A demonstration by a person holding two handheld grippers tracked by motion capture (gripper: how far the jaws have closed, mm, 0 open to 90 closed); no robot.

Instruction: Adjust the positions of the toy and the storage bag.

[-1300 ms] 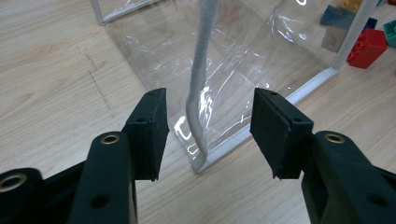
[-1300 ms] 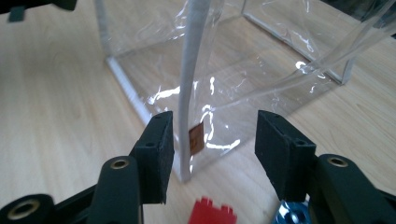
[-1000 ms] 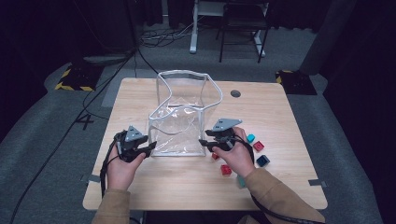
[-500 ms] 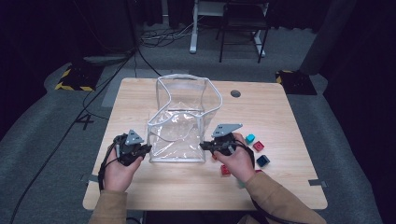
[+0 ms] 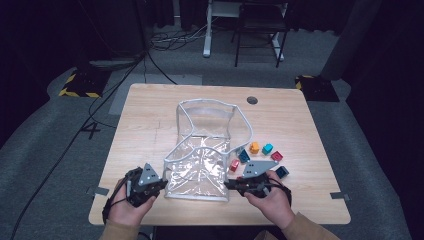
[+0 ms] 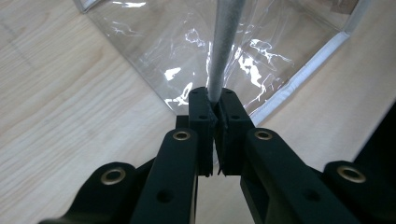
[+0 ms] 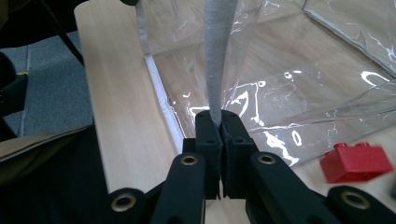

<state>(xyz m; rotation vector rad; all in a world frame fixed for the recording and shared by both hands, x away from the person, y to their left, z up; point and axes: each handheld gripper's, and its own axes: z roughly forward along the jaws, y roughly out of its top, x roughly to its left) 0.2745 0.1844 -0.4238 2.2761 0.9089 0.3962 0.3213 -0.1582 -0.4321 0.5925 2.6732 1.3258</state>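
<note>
A clear plastic bag (image 5: pixel 205 160) with a grey-white trimmed rim lies on the wooden table (image 5: pixel 150 115), its mouth facing the far side. My left gripper (image 5: pixel 162 186) is shut on the trim at the bag's near left corner. In the left gripper view the grey trim (image 6: pixel 224 46) runs up from between the closed left gripper (image 6: pixel 212 105). My right gripper (image 5: pixel 227 185) is shut on the near right corner. In the right gripper view the trim (image 7: pixel 217 56) rises out of the closed right gripper (image 7: pixel 215 119).
Several small bricks lie right of the bag: red (image 5: pixel 234 164), blue (image 5: pixel 244 156), orange (image 5: pixel 254 147), teal (image 5: pixel 267 148) and dark blue (image 5: pixel 281 171). The red brick (image 7: pixel 357 163) sits close to my right gripper. The table's near edge is just behind both hands.
Both hands have drawn back toward the near edge with the bag's rim in them. The bag has slid and stretched out flatter, and more bricks now show beside it.
</note>
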